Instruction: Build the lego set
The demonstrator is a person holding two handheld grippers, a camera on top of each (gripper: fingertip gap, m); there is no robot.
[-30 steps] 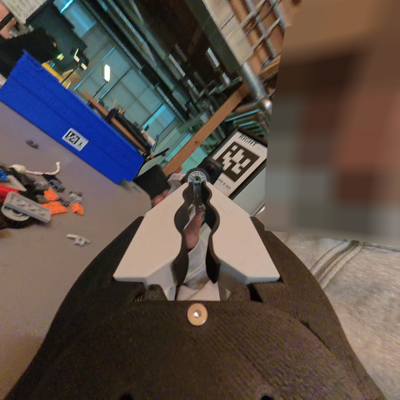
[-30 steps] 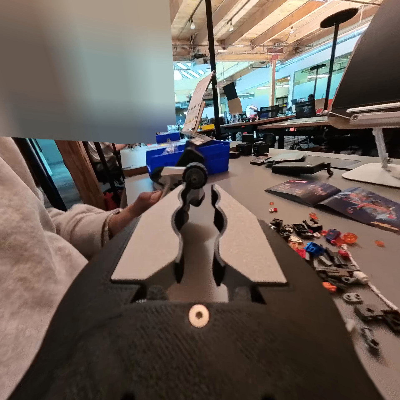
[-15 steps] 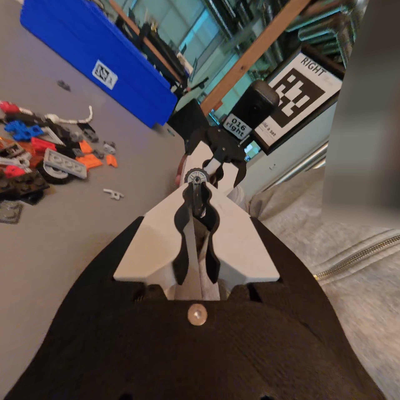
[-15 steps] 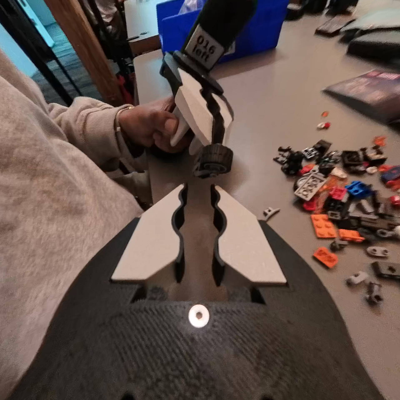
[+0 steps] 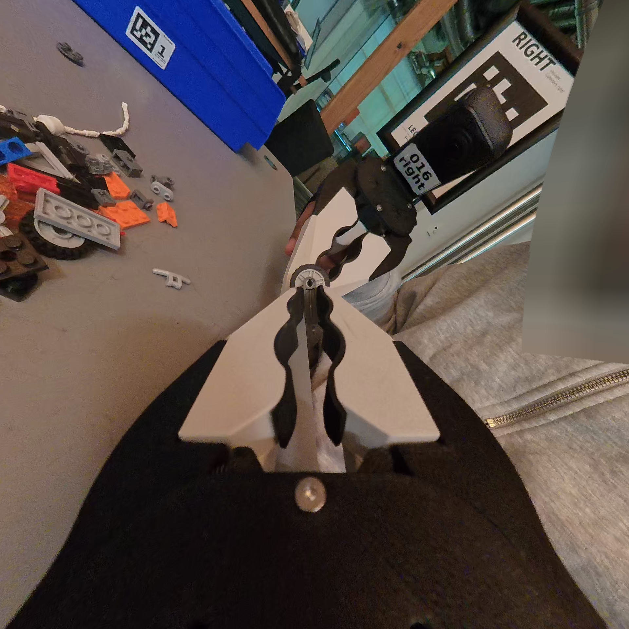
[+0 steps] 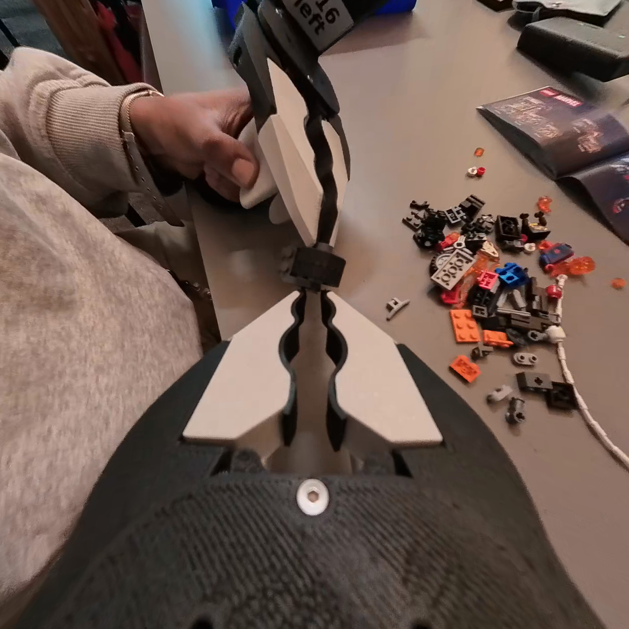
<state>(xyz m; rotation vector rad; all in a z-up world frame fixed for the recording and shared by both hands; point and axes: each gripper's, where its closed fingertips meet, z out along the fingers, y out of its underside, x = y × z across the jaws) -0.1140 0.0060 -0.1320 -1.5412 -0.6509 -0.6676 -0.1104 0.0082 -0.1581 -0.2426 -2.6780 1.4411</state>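
My left gripper [image 5: 309,290] is shut on a small black wheel with a grey hub [image 5: 309,278] and holds it above the grey table's near edge [image 5: 238,289]. In the right wrist view the left gripper [image 6: 323,242] comes down from above with the wheel [image 6: 318,269] at its tips. A small grey brick part sticks out on the wheel's left side. My right gripper [image 6: 311,296] sits just below the wheel, jaws a narrow gap apart, tips at a dark stub under the wheel. It also shows in the left wrist view [image 5: 335,258], just beyond the wheel.
A pile of loose bricks [image 6: 493,272] lies on the table to the right, also in the left wrist view [image 5: 68,204]. A small grey piece [image 6: 396,306] lies apart. A blue bin [image 5: 190,64], an open booklet [image 6: 578,136] and dark cases [image 6: 571,44] stand farther back. A hand [image 6: 197,143] grips the left tool. Left and right tips are no more than a few centimetres apart. Between my right fingertips and the small grey piece [image 6: 396,306] there is roughly 7 centimeters. Seen from the left wrist view [image 5: 170,279] as well.
Both grippers have tilted down toward the table and come together. The wheel now sits right at my right gripper's tips, and the right jaws have narrowed.
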